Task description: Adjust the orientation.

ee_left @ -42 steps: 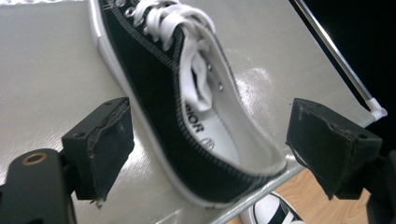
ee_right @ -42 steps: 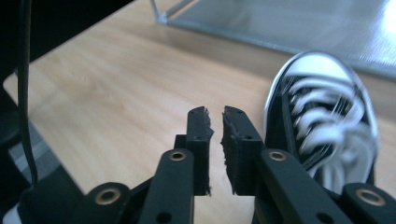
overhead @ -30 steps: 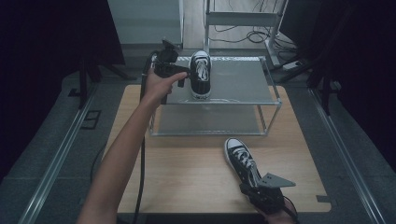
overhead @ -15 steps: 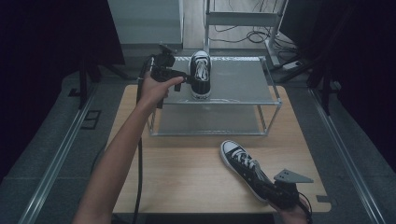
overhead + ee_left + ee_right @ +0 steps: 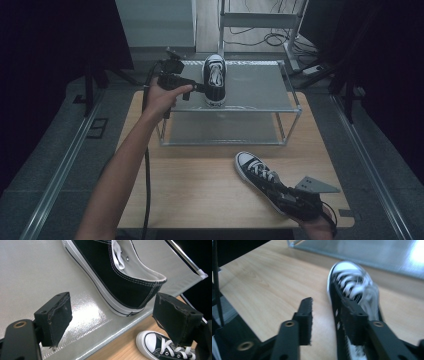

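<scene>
Sneakers, a black canvas pair with white laces and white soles, are what I am handling, and I place everything by the two-tier metal rack (image 5: 280,107) at the far half of the wooden table (image 5: 190,190). One sneaker (image 5: 215,80) stands on the rack's top shelf, toe pointing away from me, its heel near the front edge of that shelf. My left gripper (image 5: 192,89) hovers just left of that heel; in the left gripper view its jaws stand spread, the sneaker's heel (image 5: 130,287) lying between and beyond the pads, neither pad pressing on it. The second sneaker (image 5: 260,175) lies on the table in front of the rack's right half, toe towards the rack, heel towards me. My right gripper (image 5: 280,192) is at that heel, and its jaws have just been opening. In the right gripper view the second sneaker (image 5: 354,290) is blurred, with one pad (image 5: 352,317) over the shoe's opening and the other out to its side above bare wood, the jaws parted; I cannot tell whether the inner pad touches the canvas.
</scene>
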A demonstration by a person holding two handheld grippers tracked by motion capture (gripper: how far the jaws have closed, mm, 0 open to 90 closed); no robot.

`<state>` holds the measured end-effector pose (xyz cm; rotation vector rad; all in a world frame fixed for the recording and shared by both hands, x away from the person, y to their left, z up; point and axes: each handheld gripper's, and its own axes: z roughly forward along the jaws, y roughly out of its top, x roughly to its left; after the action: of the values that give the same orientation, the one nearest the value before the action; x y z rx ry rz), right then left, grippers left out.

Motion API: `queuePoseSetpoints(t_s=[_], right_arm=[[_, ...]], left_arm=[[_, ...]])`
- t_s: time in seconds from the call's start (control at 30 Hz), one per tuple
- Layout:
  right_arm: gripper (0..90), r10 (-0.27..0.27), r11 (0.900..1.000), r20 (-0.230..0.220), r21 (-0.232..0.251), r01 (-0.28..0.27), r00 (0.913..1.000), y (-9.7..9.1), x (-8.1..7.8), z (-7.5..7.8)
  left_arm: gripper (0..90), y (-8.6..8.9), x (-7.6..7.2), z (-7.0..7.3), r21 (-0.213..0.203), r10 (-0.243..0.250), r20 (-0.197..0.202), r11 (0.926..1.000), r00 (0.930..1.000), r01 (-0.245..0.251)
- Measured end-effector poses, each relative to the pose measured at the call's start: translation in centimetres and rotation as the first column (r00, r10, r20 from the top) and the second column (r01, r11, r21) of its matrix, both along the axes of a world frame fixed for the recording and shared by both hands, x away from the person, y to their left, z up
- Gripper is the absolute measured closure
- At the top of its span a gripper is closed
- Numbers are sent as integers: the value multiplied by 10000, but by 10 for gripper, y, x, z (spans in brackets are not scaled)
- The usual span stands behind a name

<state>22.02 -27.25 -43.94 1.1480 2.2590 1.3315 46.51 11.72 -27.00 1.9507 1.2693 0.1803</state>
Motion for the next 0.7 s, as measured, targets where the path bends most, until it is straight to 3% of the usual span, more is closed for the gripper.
queuePoseSetpoints(t_s=[0.13, 0.27, 0.37, 0.47, 0.7], right_arm=[[388, 28, 9991, 7, -422, -28, 10000, 0, 19, 17], [292, 278, 9971, -169, -697, -289, 9995, 1, 34, 20], [263, 720, 9923, -836, -949, -798, 9939, 3, 51, 19], [248, 768, 9903, -1399, -1042, -918, 9872, 5, 68, 16], [205, 734, 9812, -1948, -1612, -1057, 9781, 11, 92, 11]], left_arm=[[166, 4, -4, -3, -30, -173, 83, 9998, 9998, 173], [166, 8, -7, -7, -36, -259, 113, 9997, 9996, 260], [167, 10, -8, -9, -9, -281, 125, 9996, 9995, 281], [167, 13, -9, -10, -31, -292, 143, 9996, 9995, 292], [166, 15, -11, -11, -11, -379, 152, 9993, 9992, 379]])
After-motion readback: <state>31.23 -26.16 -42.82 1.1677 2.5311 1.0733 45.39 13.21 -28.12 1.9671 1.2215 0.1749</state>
